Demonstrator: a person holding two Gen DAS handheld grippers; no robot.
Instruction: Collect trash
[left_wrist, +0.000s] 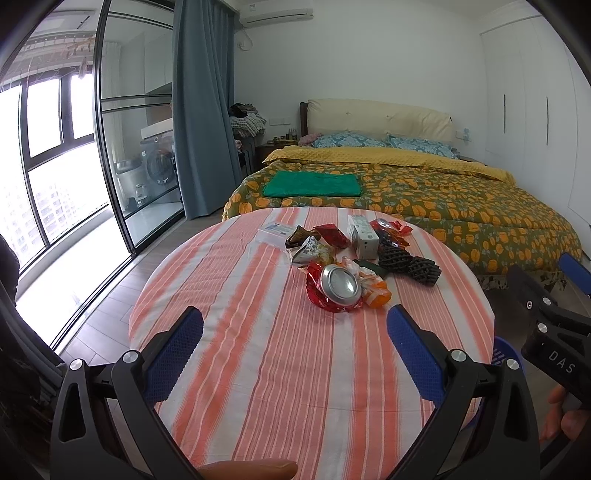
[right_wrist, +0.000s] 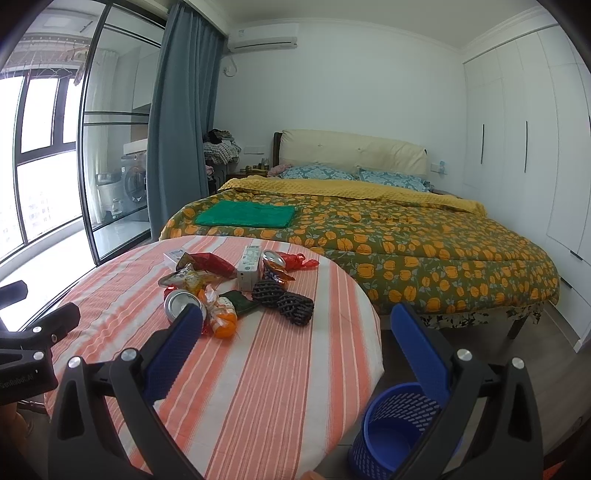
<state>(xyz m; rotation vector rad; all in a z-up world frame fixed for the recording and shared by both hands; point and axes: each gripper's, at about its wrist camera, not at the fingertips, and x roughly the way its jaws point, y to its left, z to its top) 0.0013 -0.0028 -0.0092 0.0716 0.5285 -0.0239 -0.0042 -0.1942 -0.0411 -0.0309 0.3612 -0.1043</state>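
A pile of trash lies at the far middle of the round striped table (left_wrist: 258, 369): a crushed silver can (left_wrist: 340, 285) on red foil, snack wrappers (left_wrist: 314, 251), a white carton (left_wrist: 364, 236), black foam netting (left_wrist: 410, 264), an orange wrapper (left_wrist: 378, 297) and a flat white box (left_wrist: 275, 232). My left gripper (left_wrist: 295, 325) is open and empty, short of the can. My right gripper (right_wrist: 295, 321) is open and empty over the table's right edge; the can (right_wrist: 181, 302) lies just beyond its left finger. A blue mesh bin (right_wrist: 395, 428) stands on the floor to the right, under the right gripper.
A bed (right_wrist: 388, 236) with an orange-flowered quilt and a folded green cloth (right_wrist: 245, 216) stands behind the table. White wardrobes (right_wrist: 524, 147) line the right wall. A glass partition (right_wrist: 110, 147) and blue curtain (right_wrist: 177, 129) stand at the left. The right gripper shows in the left wrist view (left_wrist: 546, 317).
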